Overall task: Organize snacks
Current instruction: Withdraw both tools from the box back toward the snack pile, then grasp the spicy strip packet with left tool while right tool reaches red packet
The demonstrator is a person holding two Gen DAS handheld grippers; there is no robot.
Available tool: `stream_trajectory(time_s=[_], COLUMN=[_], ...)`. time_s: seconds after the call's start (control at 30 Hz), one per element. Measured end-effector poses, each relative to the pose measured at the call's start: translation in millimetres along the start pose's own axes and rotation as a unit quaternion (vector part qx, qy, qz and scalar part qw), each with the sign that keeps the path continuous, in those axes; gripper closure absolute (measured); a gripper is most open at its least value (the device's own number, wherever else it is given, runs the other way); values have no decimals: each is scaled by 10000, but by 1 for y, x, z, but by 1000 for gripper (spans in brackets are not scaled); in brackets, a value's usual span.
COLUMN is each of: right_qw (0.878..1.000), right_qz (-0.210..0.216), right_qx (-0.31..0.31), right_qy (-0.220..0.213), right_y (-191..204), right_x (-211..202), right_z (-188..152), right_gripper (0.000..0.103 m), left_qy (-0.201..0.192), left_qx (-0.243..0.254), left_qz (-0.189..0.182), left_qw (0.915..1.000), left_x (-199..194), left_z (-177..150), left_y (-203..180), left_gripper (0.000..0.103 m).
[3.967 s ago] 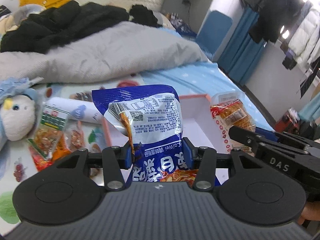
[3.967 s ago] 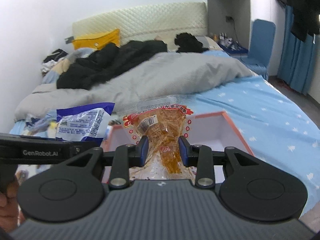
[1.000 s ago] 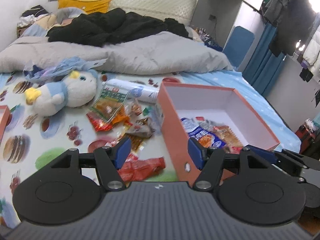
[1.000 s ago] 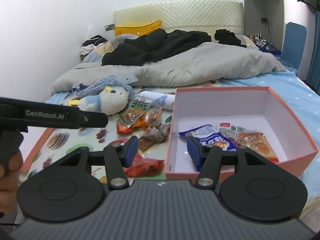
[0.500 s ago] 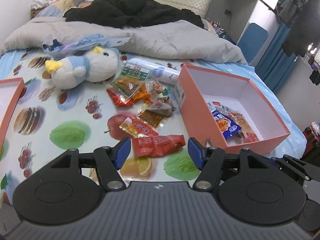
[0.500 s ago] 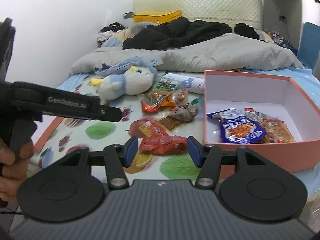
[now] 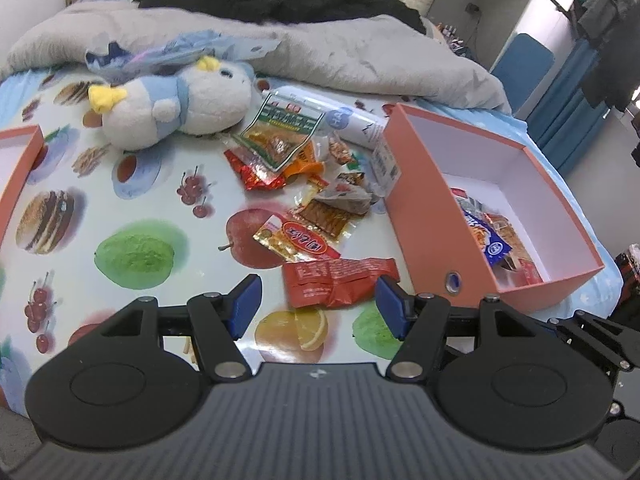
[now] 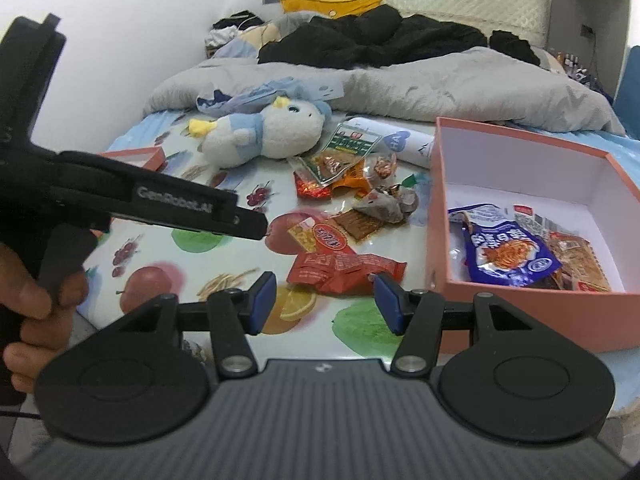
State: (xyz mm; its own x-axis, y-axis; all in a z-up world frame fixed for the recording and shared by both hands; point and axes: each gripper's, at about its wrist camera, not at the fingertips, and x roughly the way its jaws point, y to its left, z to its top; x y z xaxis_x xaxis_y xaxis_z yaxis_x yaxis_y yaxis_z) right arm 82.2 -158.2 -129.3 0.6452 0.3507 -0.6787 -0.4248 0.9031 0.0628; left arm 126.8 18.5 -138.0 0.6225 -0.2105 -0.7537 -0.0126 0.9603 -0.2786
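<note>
Hovering both claws, left gripper (image 7: 318, 304) and right gripper (image 8: 324, 298), spread and empty, we frame the red packet (image 7: 338, 282) beside the pink box (image 7: 436, 216), likely next.

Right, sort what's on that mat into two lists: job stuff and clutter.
Job:
- orange box
- blue packet inside it
- red packet, nearest both open grippers
- loose snack pile
- left gripper
- right gripper

Lying about:
- plush toy
- grey duvet
- black clothes
</note>
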Motion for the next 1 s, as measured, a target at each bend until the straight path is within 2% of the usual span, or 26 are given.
stream_trajectory(time_s=[0.43, 0.73, 0.87, 1.0], right_qw=[9992, 9967, 9945, 9926], right_qz=[128, 211, 151, -67], right_qx=[-159, -327, -524, -708], right_qy=[351, 714, 898, 981], right_y=[5, 0, -1, -2], right_x=[42, 84, 107, 123], right_z=[13, 22, 26, 27], right_gripper=[46, 46, 30, 30], left_qy=[227, 558, 787, 976], left_qx=[-23, 79, 267, 434], left_qz=[65, -120, -209, -210], left_qw=[9997, 9983, 9963, 9941], left_x=[49, 99, 127, 156], left_z=[32, 51, 57, 67], left_y=[27, 32, 29, 26], left_gripper=[35, 35, 35, 35])
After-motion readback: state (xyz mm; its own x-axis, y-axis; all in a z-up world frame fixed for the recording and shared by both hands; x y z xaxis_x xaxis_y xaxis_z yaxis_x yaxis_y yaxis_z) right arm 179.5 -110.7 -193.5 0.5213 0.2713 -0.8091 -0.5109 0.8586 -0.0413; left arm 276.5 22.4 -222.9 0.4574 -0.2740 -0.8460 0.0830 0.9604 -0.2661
